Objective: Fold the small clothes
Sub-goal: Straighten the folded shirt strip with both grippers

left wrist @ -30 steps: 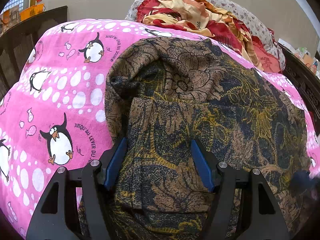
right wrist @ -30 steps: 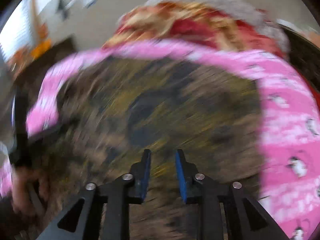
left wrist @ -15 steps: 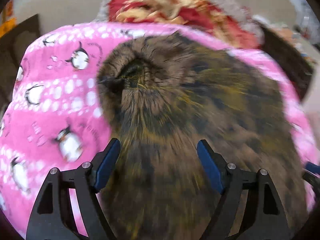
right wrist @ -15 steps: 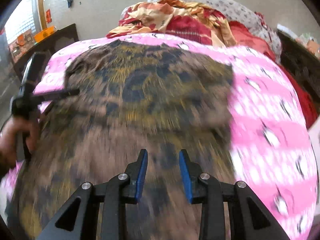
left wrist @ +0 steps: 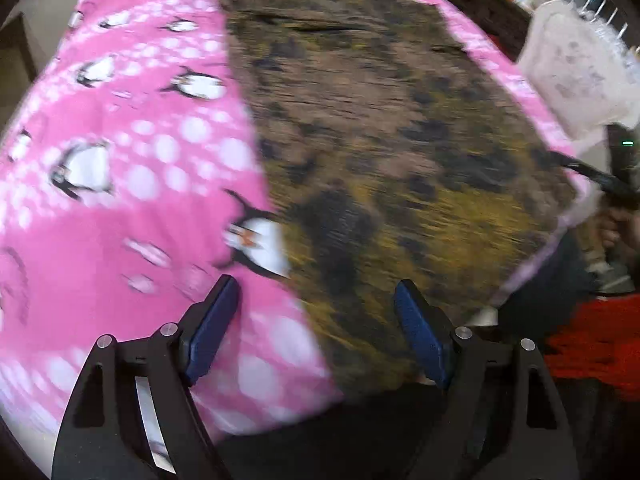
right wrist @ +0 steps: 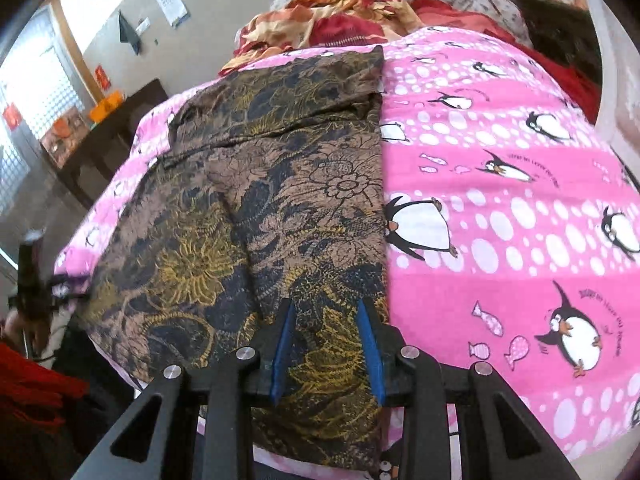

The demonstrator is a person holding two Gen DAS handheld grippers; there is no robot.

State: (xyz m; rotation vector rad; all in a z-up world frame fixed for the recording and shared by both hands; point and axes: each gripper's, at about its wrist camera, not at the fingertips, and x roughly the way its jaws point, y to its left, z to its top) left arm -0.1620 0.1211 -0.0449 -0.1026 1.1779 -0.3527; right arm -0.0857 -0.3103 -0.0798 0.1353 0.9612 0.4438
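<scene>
the left gripper (left wrist: 316,332) stands released, jaws wide with nothing between them, hovering over the near left edge of the brown floral garment (right wrist: 280,208), where dark cloth meets the pink penguin blanket (right wrist: 500,208). the right gripper (right wrist: 326,350) holds its jaws only partly apart, low over the garment's near right edge; the blue pads (right wrist: 370,344) flank a strip of fabric, but whether they press on it i cannot tell.

the garment lies flat on the blanket, already doubled lengthwise, its straight right edge running away from the right gripper toward the pile of red and orange bedding (right wrist: 340,12) beyond the garment's far end.

the risks, as i judge them: the left view is smeared with motion, so a hasty pinch there could catch the blanket together with the garment and drag both. the garment's near end hangs at the blanket's edge, so a pull toward the person may slide it off. a shallow grip on the top layer only would peel open the fold already made.
</scene>
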